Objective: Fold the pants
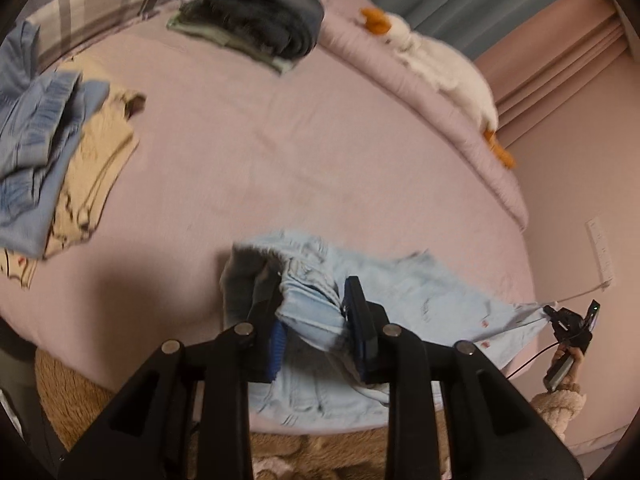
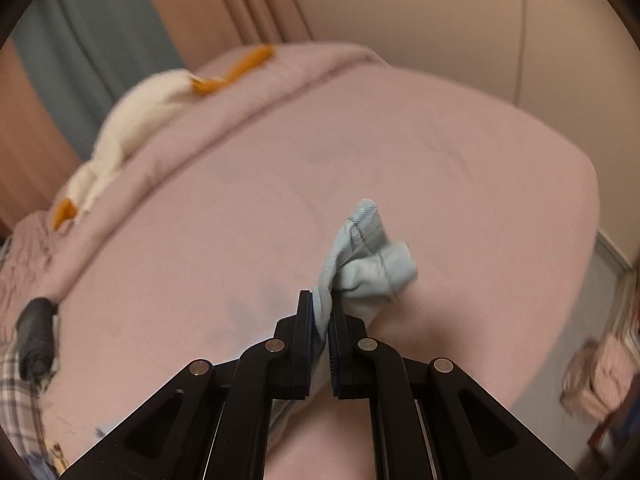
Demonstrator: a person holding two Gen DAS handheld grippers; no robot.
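Partly tongs-hidden, blurred pale-blue pants (image 1: 420, 300).

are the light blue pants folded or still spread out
Not folded: the light blue pants hang bunched between the left gripper and right gripper.

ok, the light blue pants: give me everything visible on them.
The light blue pants look like pale denim, with seams and small red marks on one panel. They are unfolded, bunched at one end and stretched out between both grippers. The left gripper is shut on a thick gathered end, the right gripper on a twisted end with a stitched hem poking past its fingers. Their lower part drapes over the near edge of the pink bed.
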